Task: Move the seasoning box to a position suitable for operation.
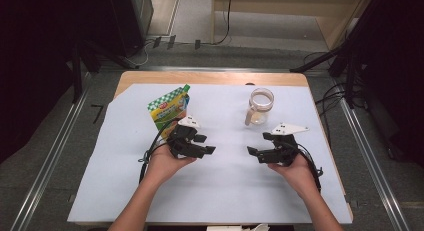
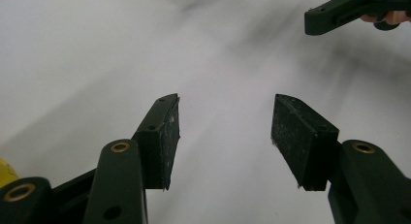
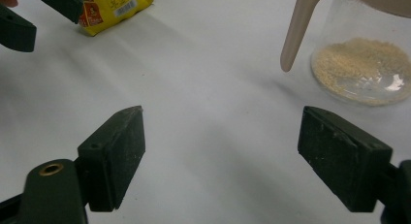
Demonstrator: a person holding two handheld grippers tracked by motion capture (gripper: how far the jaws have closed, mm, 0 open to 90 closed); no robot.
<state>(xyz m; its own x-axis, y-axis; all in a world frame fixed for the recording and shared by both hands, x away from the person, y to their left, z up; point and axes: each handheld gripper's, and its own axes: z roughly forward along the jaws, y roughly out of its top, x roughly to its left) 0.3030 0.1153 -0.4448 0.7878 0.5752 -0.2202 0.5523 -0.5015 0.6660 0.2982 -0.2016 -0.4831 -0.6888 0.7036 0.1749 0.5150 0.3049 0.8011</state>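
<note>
Both grippers hover low over the pale sheet (image 1: 125, 191) mid-frame in the high view, nothing held. Left gripper (image 1: 202, 145) sits centre-left w/ jaws parted about halfway, empty gap betw. pads; right gripper (image 1: 254, 152) centre-right, jaws spread wide, also empty. Things in play: a yellow-green pouch (image 1: 171, 109) standing just above/behind the left gripper, upper-left of centre, and a clear jar (image 1: 260, 106) w/ beige handle, upper-right of centre, w/ a thin layer of tan grains at the bottom per the right gripper view (image 3: 361, 69). Likely step: reach for pouch w/ left, jar w/ right, prob. to pour. To do it well: left should approach the pouch from the side, pinch mid-body not the spout end so it doesn't fold or tip; open a bit wider first. Right should take the jar by its handle or rim, squarely, as glass-like walls may slip; keep it upright. Labels: pouch has a green check pattern + small red logo; a barcode and print show upper left in the right gripper view (image 3: 114, 8), text too small/blurred to read.
</note>
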